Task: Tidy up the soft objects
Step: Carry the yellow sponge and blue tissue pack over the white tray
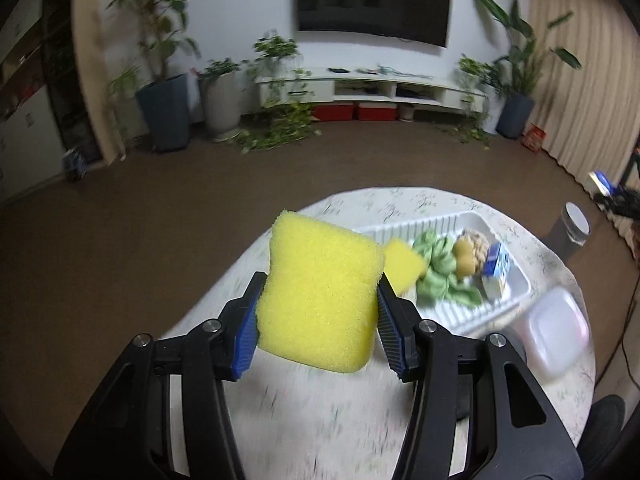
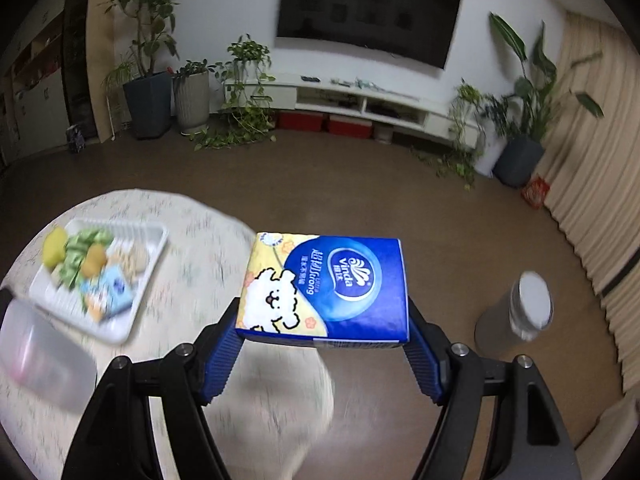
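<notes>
**Me:** Both grippers are loaded. Left gripper [image 1: 318,316] is pinched in on the yellow sponge [image 1: 320,296], which bulges above and below the blue pads, lifted above the round table [image 1: 304,412]. Right gripper [image 2: 324,344] stands wider, its jaws clamped on the two ends of the tissue pack [image 2: 326,288], carried past the table's edge over the brown floor [image 2: 360,184].

**Partner:** What worries you?

**Me:** The pack first. It's soft and I hold it only by its ends, so I judge a quick swing could bow it out of the pads, and it would fall to the floor rather than the tabletop. The sponge is squeezed hard; if it squirms sideways it could pop free. The white tray [image 1: 516,280] is already crowded, so a careless drop could knock things over its rim.

**Partner:** Do the views differ?

**Me:** Left wrist shows the tray more clearly: a second sponge [image 1: 404,264], a green cloth [image 1: 440,272], a yellowish plush [image 1: 466,258], another tissue pack [image 1: 496,272], with a translucent box [image 1: 556,328] just beside. Right wrist smears all that, though it alone shows the pack's label and that nothing is beneath it. The grey cylinder [image 2: 516,316] seems to stand on the floor, but I can't be sure.
</notes>
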Demonstrator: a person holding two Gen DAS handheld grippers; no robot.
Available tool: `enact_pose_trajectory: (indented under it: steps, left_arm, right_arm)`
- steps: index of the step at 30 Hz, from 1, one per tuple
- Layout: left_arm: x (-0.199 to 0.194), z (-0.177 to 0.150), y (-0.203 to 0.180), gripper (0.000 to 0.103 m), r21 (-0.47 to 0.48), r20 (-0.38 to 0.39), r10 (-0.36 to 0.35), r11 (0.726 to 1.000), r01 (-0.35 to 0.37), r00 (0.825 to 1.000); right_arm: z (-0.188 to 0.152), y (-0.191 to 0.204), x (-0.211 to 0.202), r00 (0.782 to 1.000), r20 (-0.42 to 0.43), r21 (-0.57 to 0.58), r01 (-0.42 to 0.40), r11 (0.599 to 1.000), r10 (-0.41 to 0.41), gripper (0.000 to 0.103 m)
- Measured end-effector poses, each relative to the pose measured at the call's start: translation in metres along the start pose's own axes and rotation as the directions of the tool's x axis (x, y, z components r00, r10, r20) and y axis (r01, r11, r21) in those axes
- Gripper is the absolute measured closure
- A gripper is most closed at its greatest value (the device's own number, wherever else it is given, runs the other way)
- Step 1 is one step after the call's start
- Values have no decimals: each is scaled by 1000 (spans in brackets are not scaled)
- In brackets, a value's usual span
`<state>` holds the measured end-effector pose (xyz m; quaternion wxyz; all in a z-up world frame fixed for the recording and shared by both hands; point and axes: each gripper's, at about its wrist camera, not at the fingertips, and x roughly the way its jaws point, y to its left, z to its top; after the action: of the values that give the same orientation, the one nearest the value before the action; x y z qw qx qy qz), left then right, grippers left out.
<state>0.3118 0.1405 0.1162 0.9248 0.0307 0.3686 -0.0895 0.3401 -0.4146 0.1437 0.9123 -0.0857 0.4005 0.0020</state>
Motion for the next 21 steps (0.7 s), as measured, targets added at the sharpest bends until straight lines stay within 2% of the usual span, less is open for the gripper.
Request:
enact_pose_trajectory:
  steps: [5, 9, 13, 18, 21]
  left_arm:
    - [53, 36, -27, 54, 86, -42, -84, 992, 87, 996]
    - [92, 43, -45, 54, 118, -89, -142, 981, 152, 986]
    - [121, 38, -67, 54, 178, -138, -189, 961, 212, 972]
    - [149, 23, -86, 54, 214, -198, -223, 941, 264, 955]
    - [155, 16, -92, 54, 222, -217, -258, 926, 305, 941]
  right_arm:
    - [48, 51, 39, 997, 10, -85, -69, 994, 70, 27]
    - [69, 104, 68, 987, -7, -170, -157, 973, 158, 27]
    - [69, 154, 91, 967, -48, -252, -255, 934, 251, 27]
    - [53, 219, 114, 939, -136, -380, -345, 858, 317, 27]
    - [43, 239, 122, 924, -175, -409, -383, 828, 341, 27]
